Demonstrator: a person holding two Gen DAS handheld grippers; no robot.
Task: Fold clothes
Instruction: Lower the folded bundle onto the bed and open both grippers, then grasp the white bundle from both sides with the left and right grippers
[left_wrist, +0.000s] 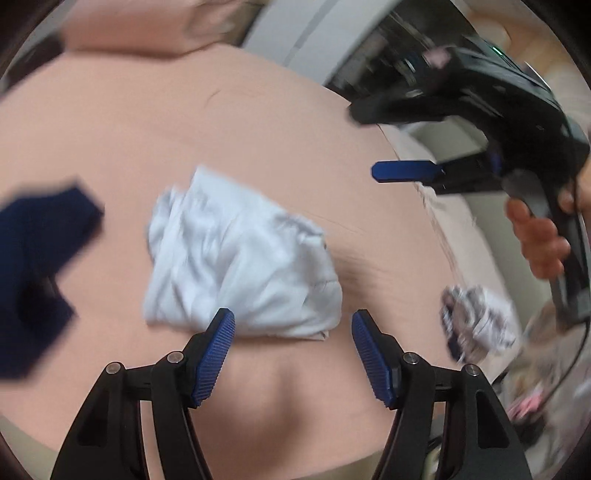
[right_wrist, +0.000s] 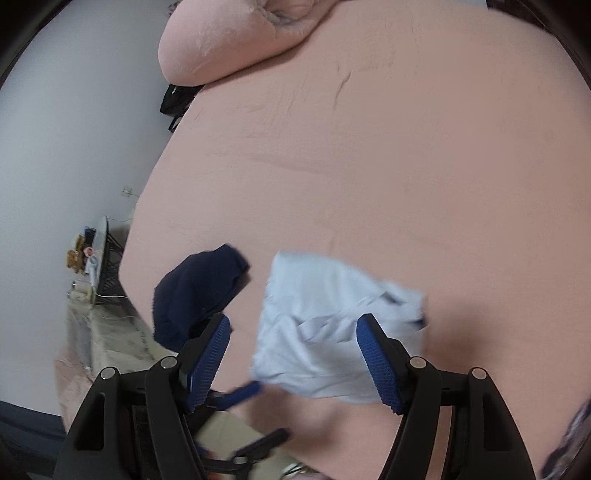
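A crumpled light blue garment (left_wrist: 240, 258) lies bunched on the pink bed sheet (left_wrist: 184, 129), near the foot edge of the bed. From the left wrist view the left gripper (left_wrist: 293, 354) hovers just above and short of that garment, its blue ribbed fingers (left_wrist: 214, 360) spread wide with nothing between them; the near hem of the garment sits just past the fingertips. To the left of it on the sheet lies a dark navy garment (left_wrist: 37, 266), apart from the light blue one. At the right edge of the bed a small patterned grey and white cloth (left_wrist: 476, 317) lies bunched up.

The right gripper (left_wrist: 391, 144) shows in the left view at the upper right, held in a person's hand (left_wrist: 539, 236); one black finger and one blue-padded finger stand clearly apart, gripping nothing, well above the bed's right side. In the right wrist view the right gripper (right_wrist: 293, 360) looks down on the same light blue garment (right_wrist: 332, 325), which lies between and beyond its wide-spread fingers (right_wrist: 376, 363), not held. The navy garment (right_wrist: 195, 291) lies just to the left, near the bed's edge. A blurred blue fingertip of the left gripper (right_wrist: 240, 393) shows low in this view, just beside the garment's near corner. A pink pillow (right_wrist: 229, 40) rests at the far end of the bed
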